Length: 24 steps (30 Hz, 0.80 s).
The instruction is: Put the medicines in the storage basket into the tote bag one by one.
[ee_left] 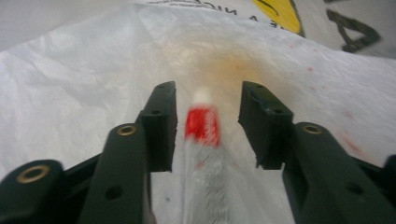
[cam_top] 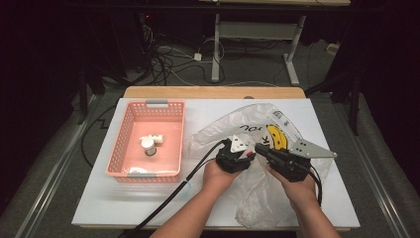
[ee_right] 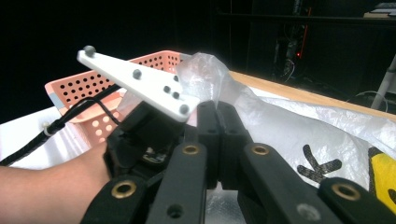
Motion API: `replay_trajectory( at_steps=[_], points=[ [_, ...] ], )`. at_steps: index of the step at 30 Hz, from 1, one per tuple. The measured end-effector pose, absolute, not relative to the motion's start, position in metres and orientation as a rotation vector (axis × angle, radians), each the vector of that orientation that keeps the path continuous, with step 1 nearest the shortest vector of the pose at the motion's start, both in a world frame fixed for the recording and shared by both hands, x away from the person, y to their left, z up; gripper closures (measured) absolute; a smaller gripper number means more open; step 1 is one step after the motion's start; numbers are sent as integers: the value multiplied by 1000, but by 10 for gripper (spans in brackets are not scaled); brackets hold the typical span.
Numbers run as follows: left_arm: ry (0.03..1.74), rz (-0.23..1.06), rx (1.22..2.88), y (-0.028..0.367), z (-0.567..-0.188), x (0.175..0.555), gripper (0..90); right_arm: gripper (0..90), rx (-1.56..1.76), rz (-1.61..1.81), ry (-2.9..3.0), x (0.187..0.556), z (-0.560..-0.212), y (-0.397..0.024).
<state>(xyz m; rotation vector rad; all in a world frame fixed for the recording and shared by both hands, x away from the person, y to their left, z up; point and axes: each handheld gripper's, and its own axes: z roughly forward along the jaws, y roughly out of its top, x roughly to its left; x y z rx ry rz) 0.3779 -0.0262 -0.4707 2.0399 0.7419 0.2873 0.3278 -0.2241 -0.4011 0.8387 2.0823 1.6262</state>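
Left gripper, jaws standing apart and not pressing, straddling a red-and-white tube on the clear plastic bag — a gap of bare film on each side of the tube. Tube's long axis running straight along the jaws, white cap end pointing away from the camera, red band just behind the cap, pale body trailing back toward the bottom of the frame.

Right gripper, jaws pressed together on a bunched fold of the bag, lifted film standing up above the jaw tips.

Seen from above: left gripper and right gripper close together near the middle of the white table, both over the crumpled bag, which sprawls across the table's right half, printed with a yellow smiley. Open table surface along the near edge and at the far right corner. Pink basket well apart to the left, a small white bottle and a white item lying inside it.

From the right gripper view — the basket's perforated wall behind the other gripper's grey three-cornered plate, forearm entering at lower left; from the high view, tube too small to make out between the hands.
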Motion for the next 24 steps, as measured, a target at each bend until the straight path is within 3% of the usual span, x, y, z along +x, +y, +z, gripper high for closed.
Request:
replay_trajectory(
  at_steps=[10,20,24],
  points=[
    [719,197,2022,-3,-468,350,456,900,847,1622,2088,326,-402,-225],
    [669,120,2014,21,-461,325,304,900,845,1615,2098,325,-403,-225],
    [671,105,2034,31,-456,317,160,900,842,1614,2101,325,-403,-225]
  ],
)
